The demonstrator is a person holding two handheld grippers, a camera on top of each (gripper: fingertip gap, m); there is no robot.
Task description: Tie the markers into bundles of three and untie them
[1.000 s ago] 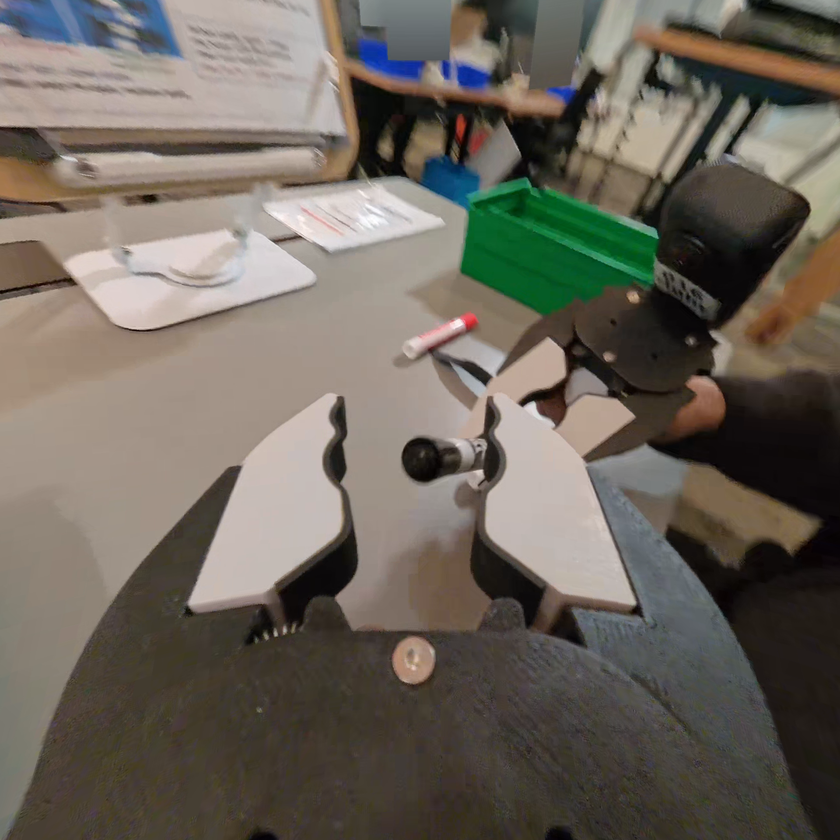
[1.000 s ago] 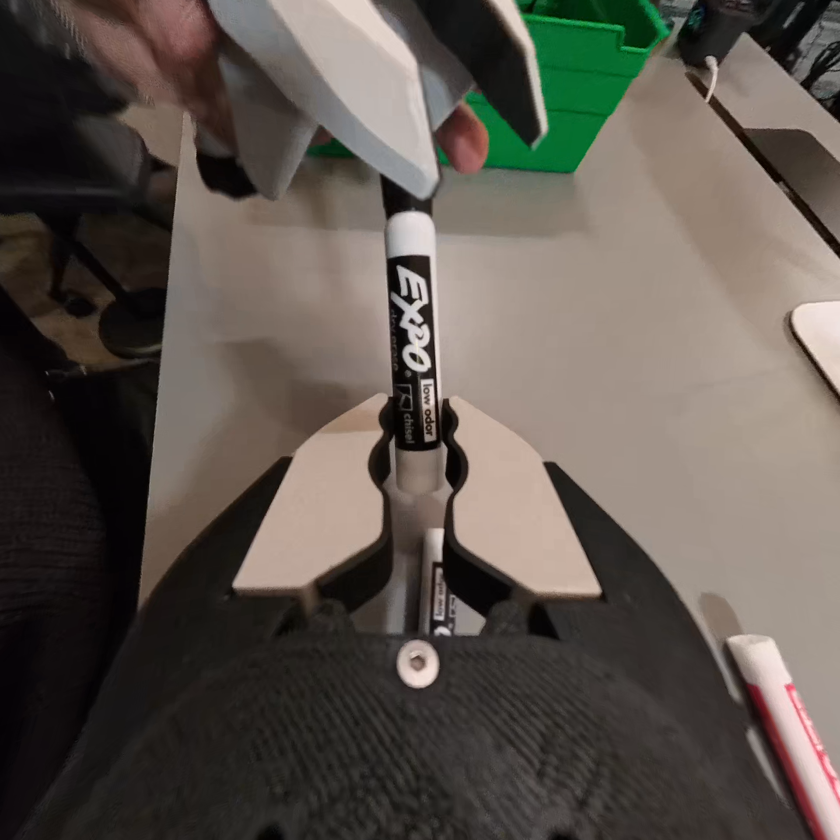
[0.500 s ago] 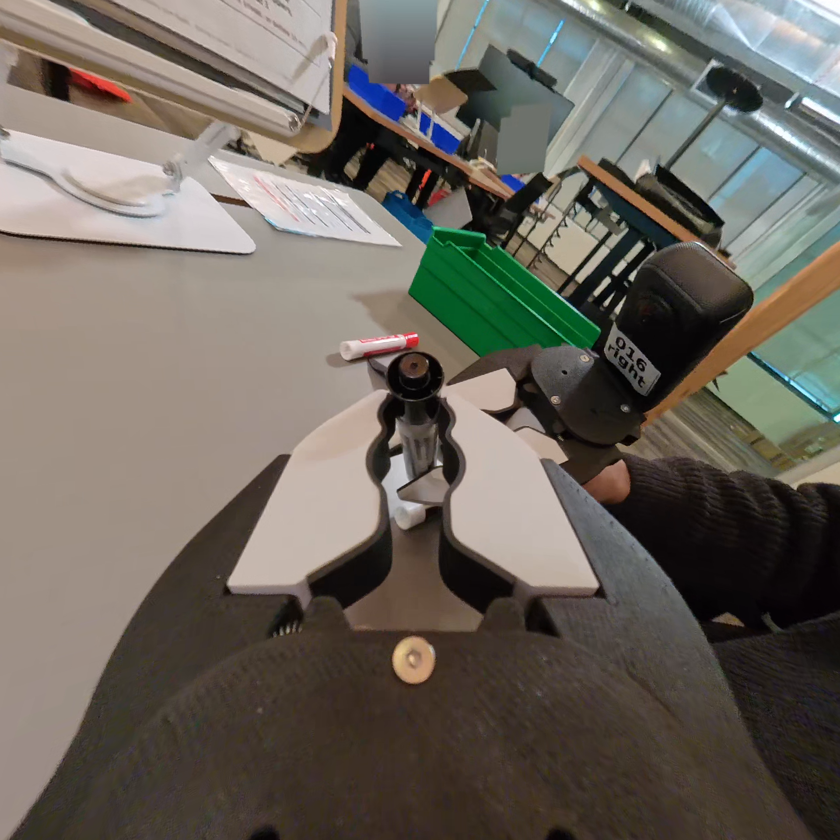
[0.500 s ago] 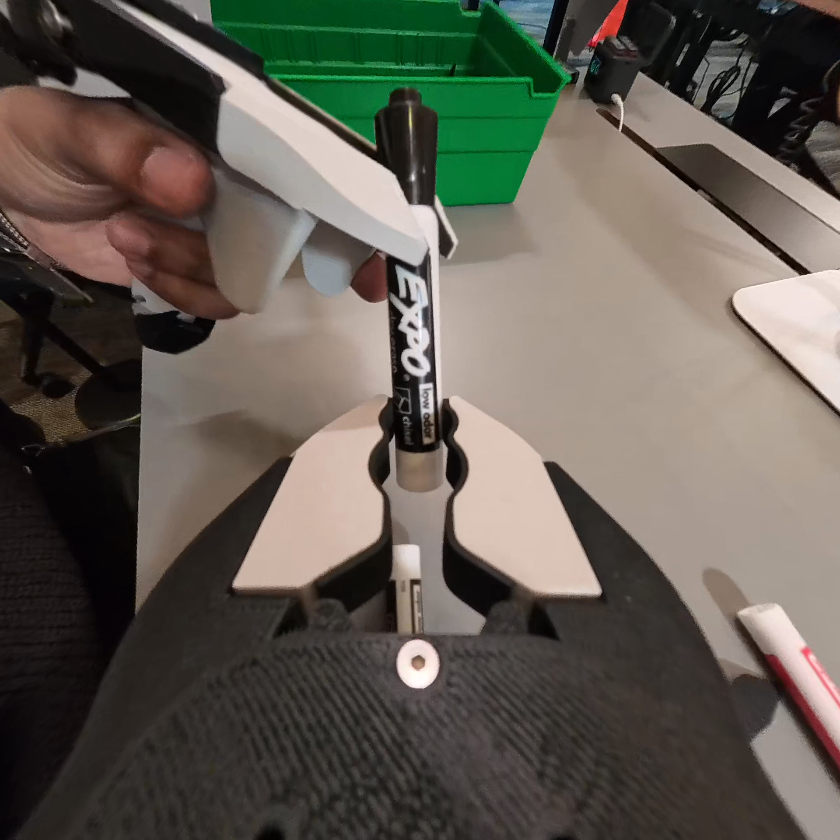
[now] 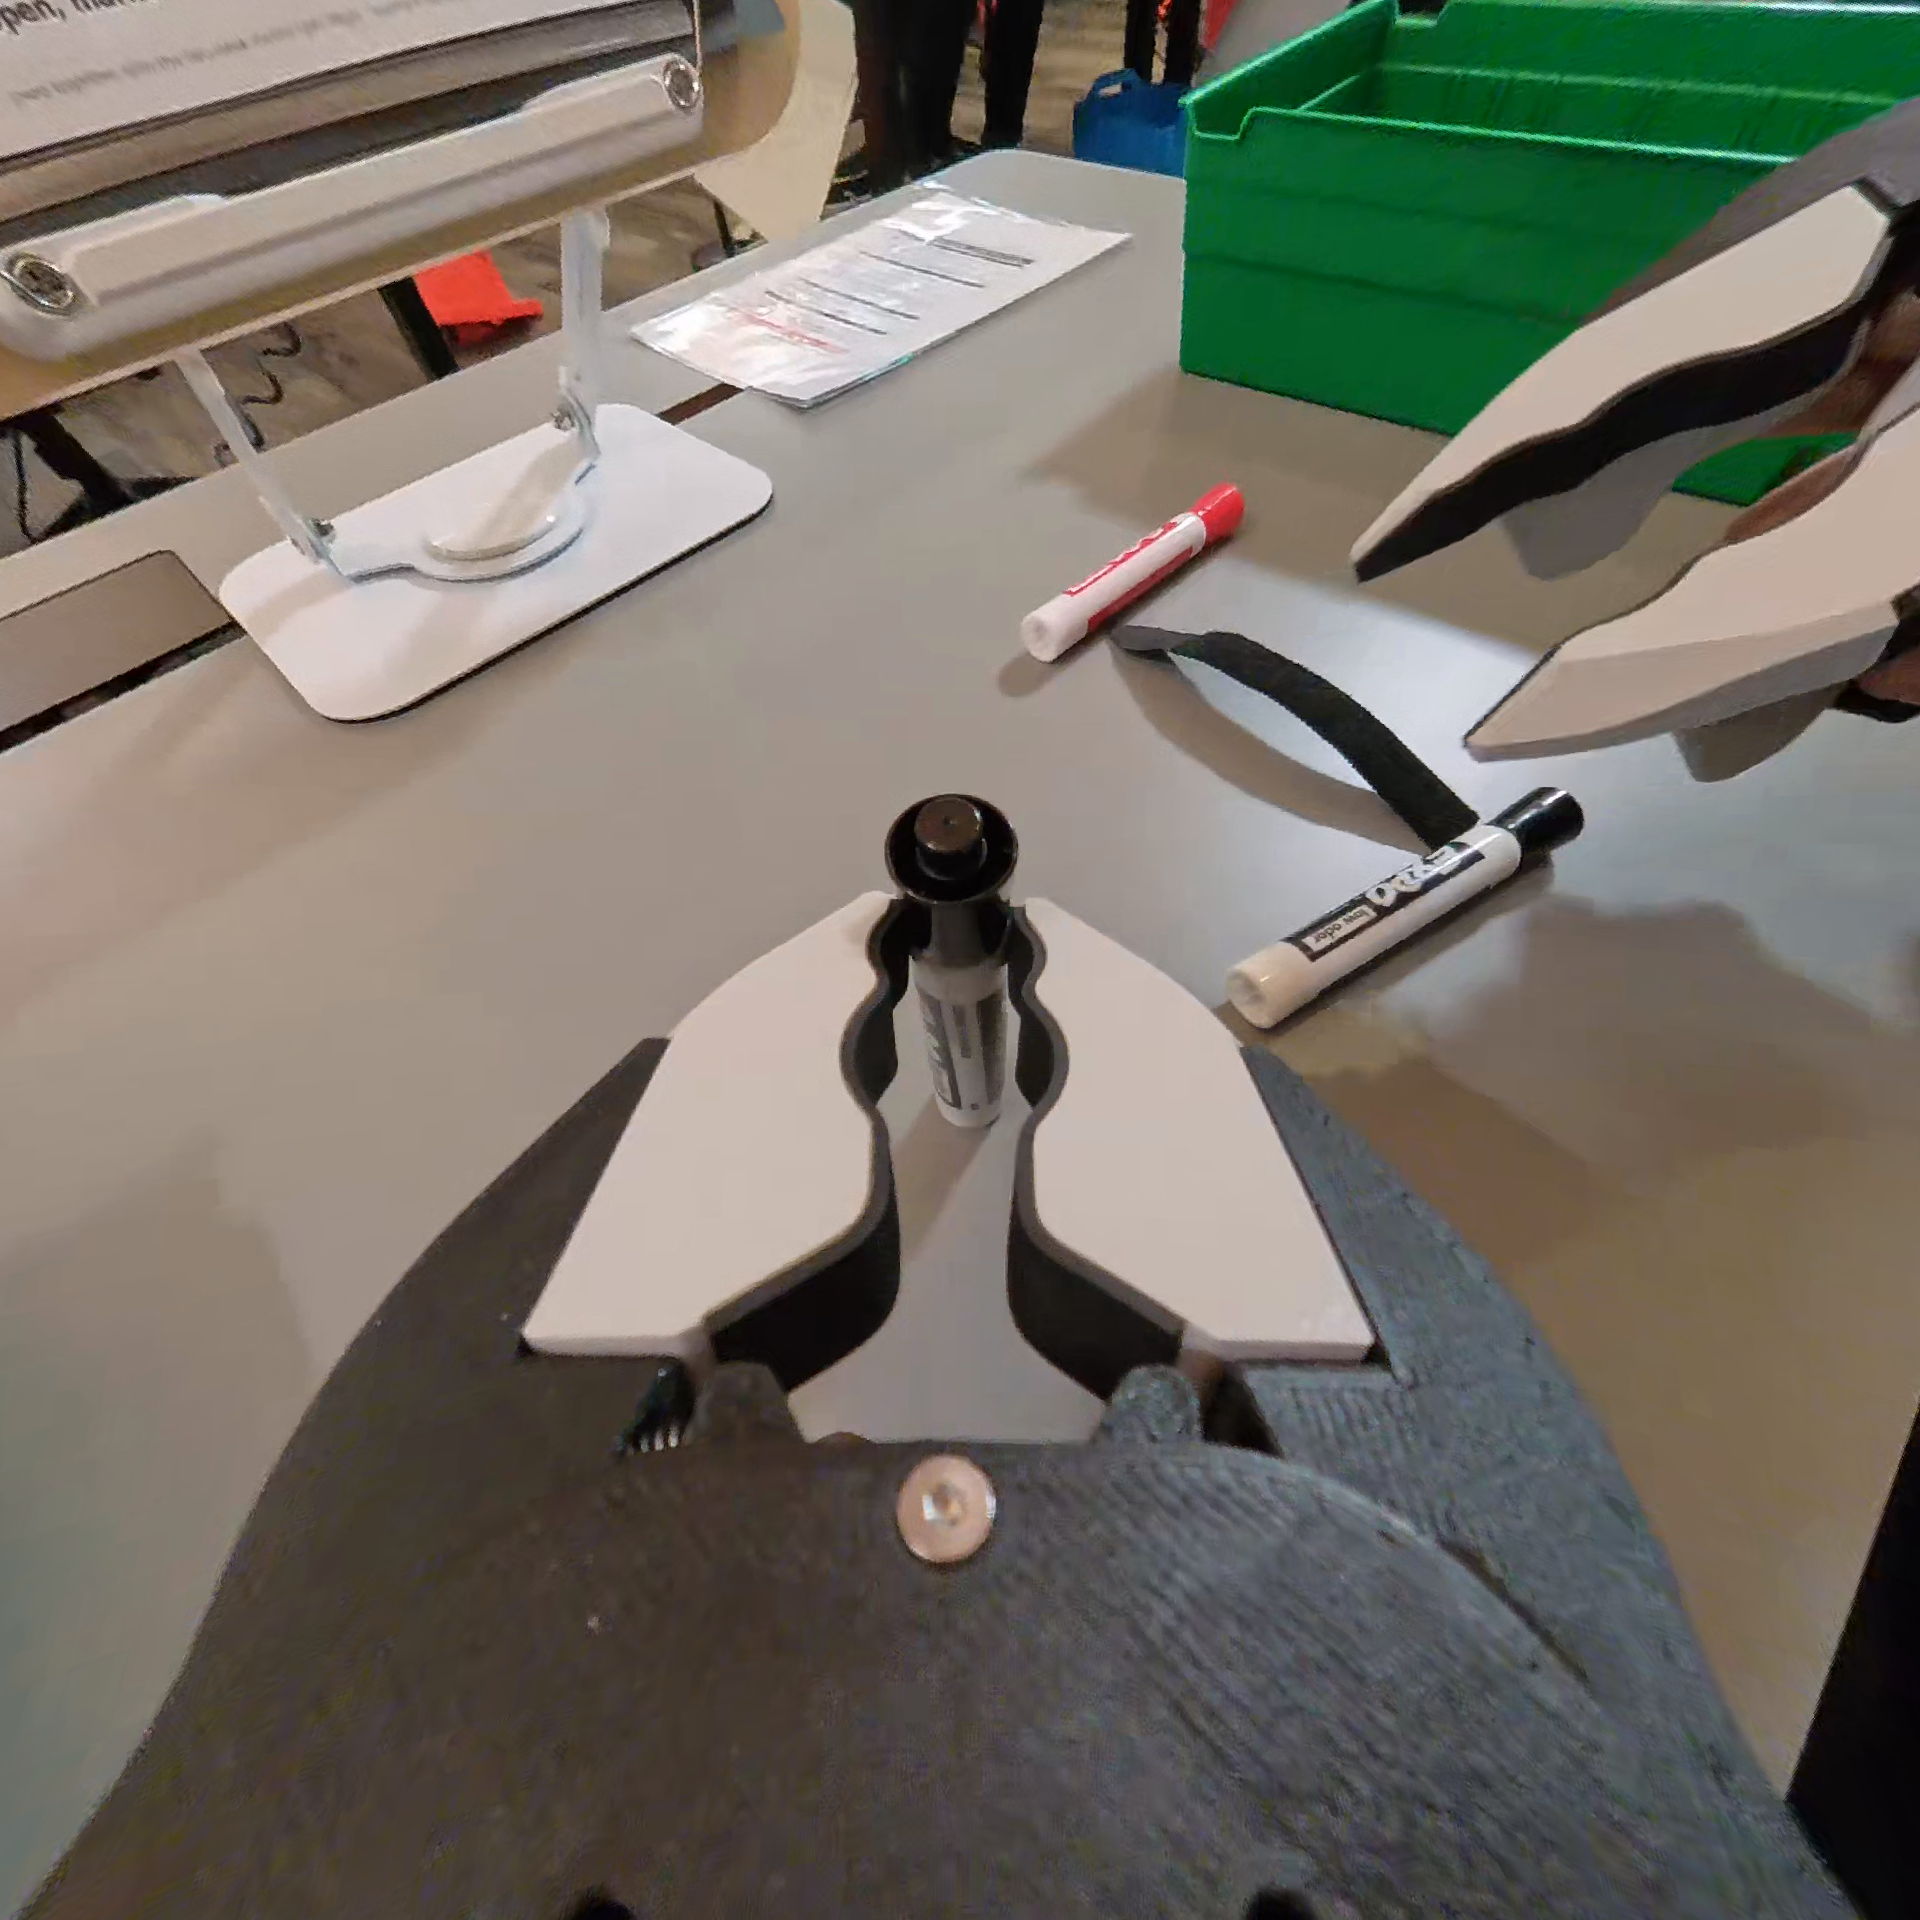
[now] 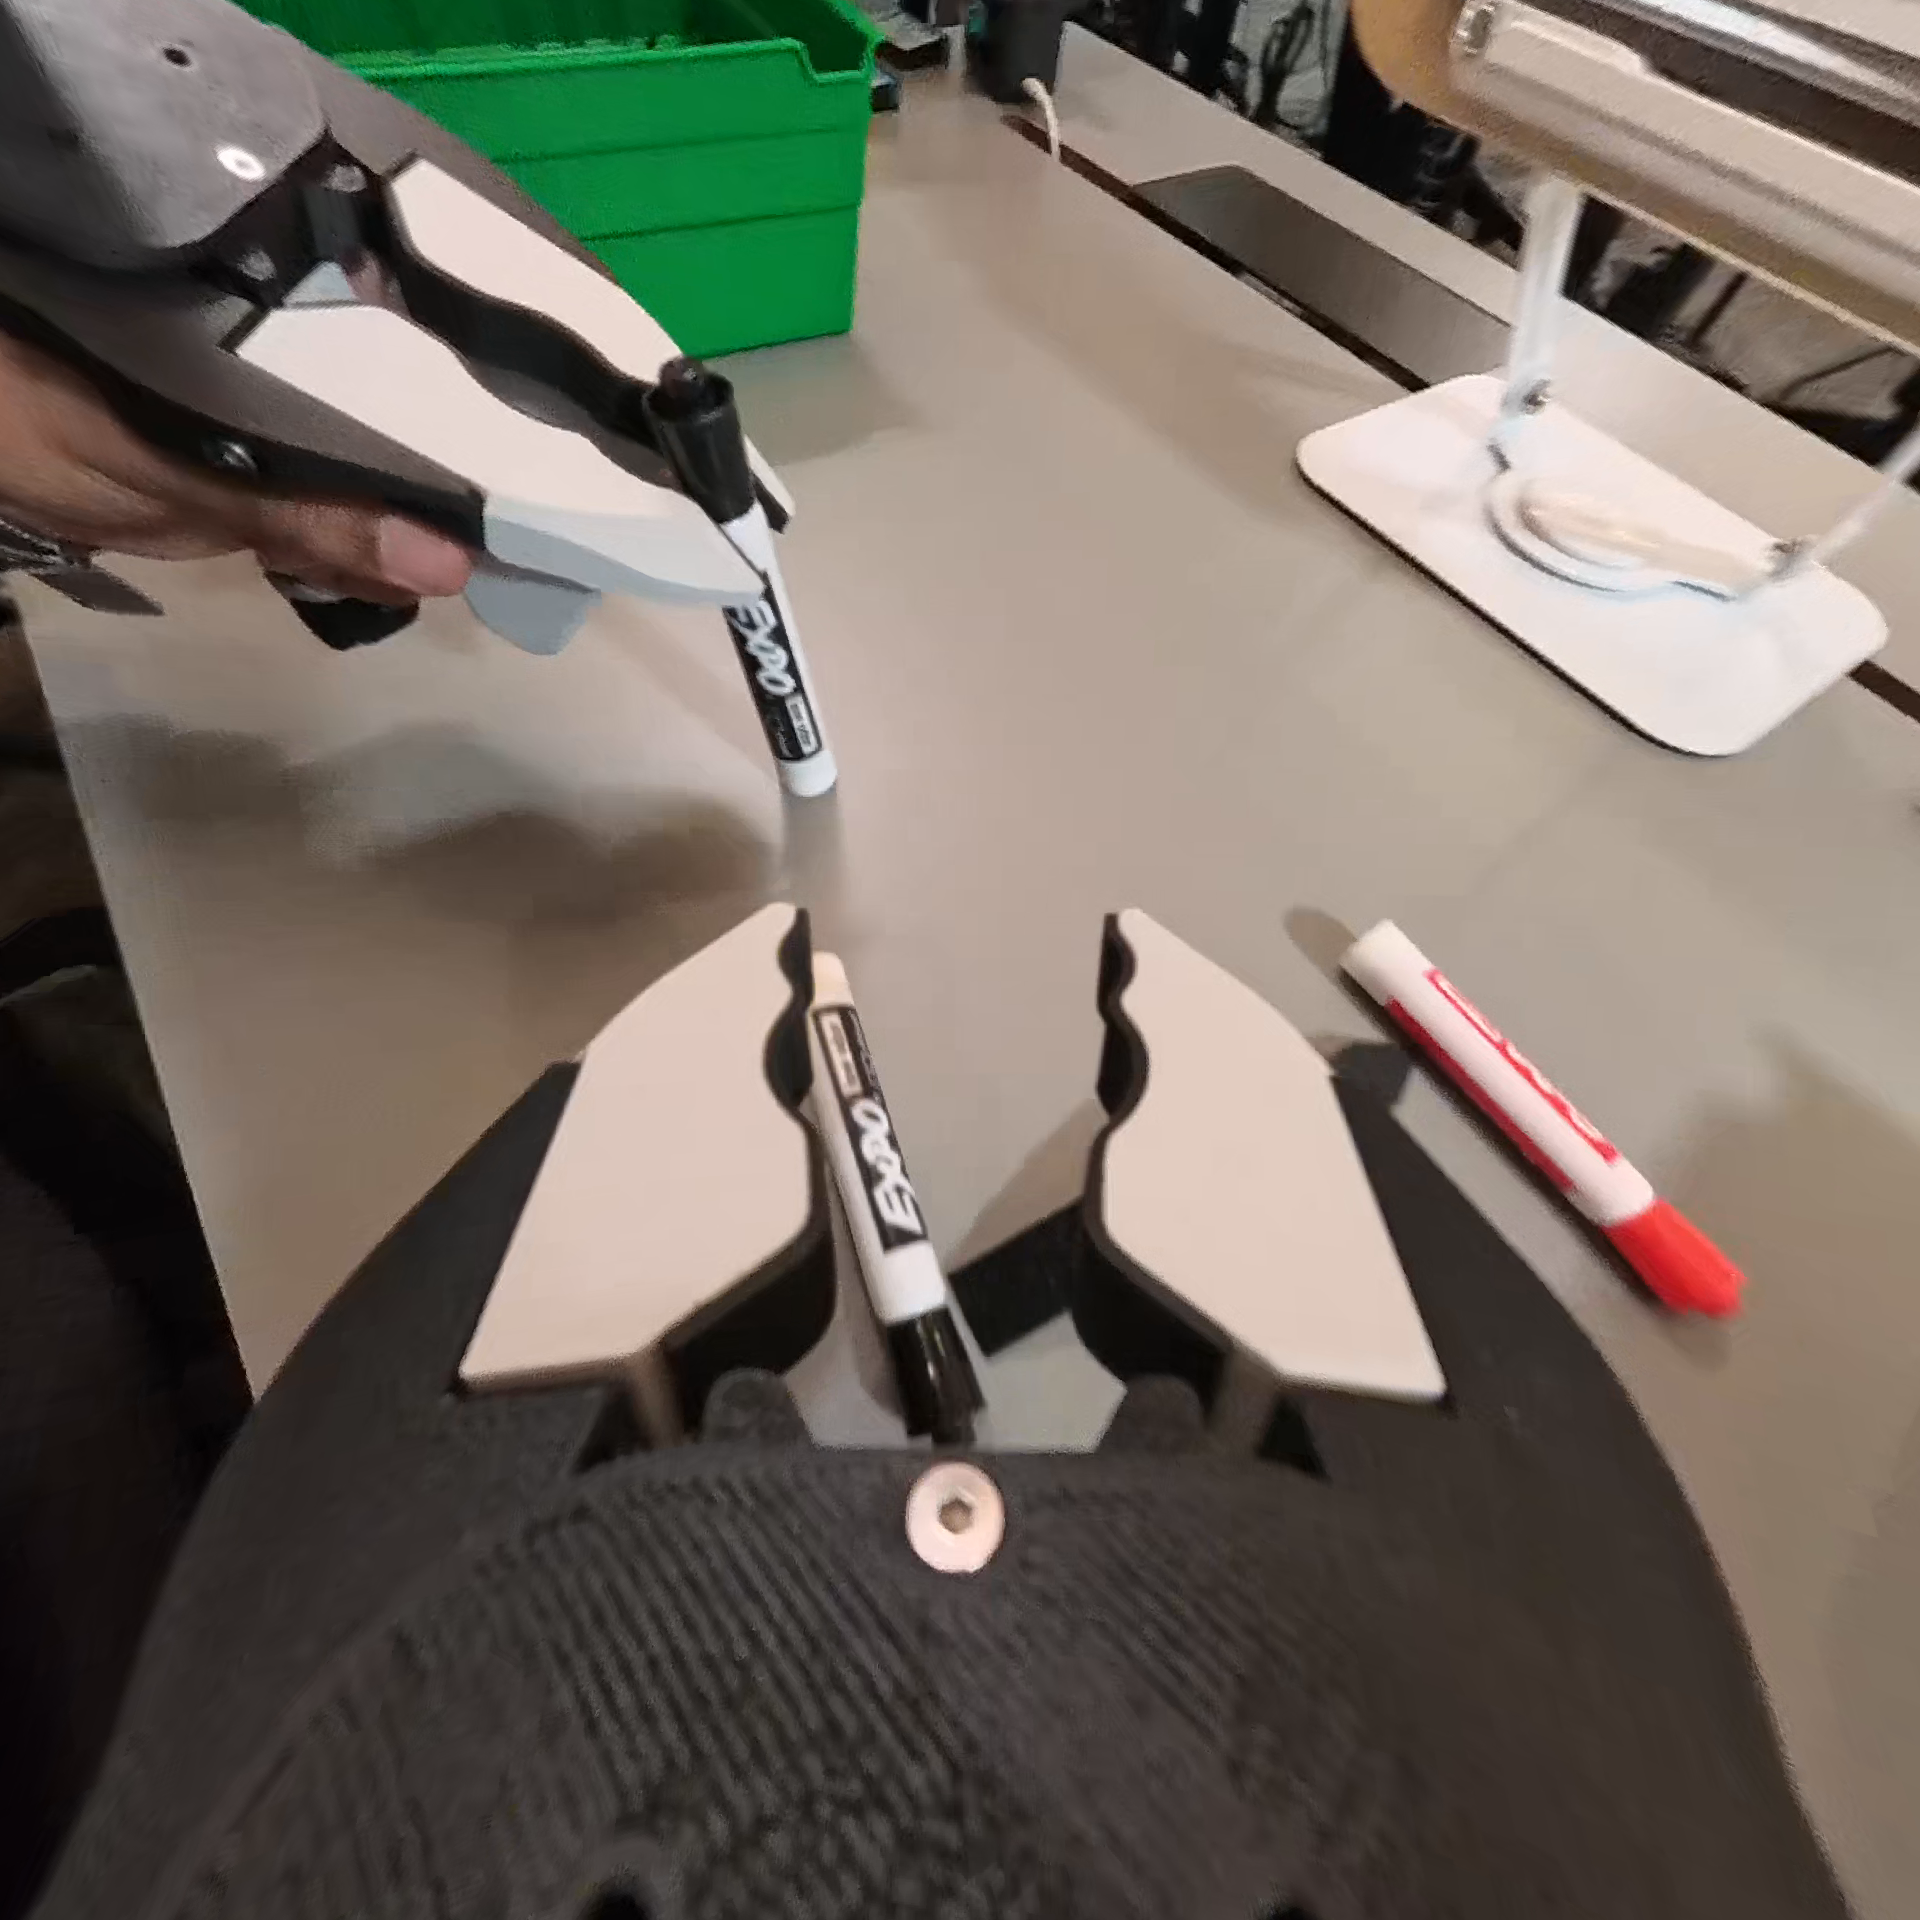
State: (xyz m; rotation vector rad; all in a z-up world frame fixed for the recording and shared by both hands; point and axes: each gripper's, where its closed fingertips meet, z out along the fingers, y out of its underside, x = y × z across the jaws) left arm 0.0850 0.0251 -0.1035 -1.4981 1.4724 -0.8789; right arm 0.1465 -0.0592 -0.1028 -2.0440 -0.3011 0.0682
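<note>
My left gripper (image 5: pixel 951 909) is shut on a black marker (image 5: pixel 961 1023), gripped near its cap with the cap end up and the white end down over the grey table (image 5: pixel 520 935). The right wrist view shows the same marker (image 6: pixel 774 675) clamped in the left gripper (image 6: pixel 758 551). My right gripper (image 6: pixel 951 925) is open and holds nothing. A second black marker (image 6: pixel 873 1164) lies on the table beneath it, beside one finger, not pressed. It also shows in the left wrist view (image 5: pixel 1392 914), across a black strap (image 5: pixel 1320 717). A red marker (image 5: pixel 1132 569) lies beyond.
A green bin (image 5: pixel 1455 208) stands at the table's far side. A white stand base (image 5: pixel 488 561) carries a board, with a plastic-covered sheet (image 5: pixel 883 291) nearby. The red marker (image 6: pixel 1527 1132) lies right of my right gripper, with the strap (image 6: pixel 1013 1299) under it. Some 11 centimetres of space lies between my two pairs of fingers.
The left gripper closed on the black marker that the right gripper held. The right gripper then opened and let it go, and the two grippers moved apart, the left keeping the marker.
</note>
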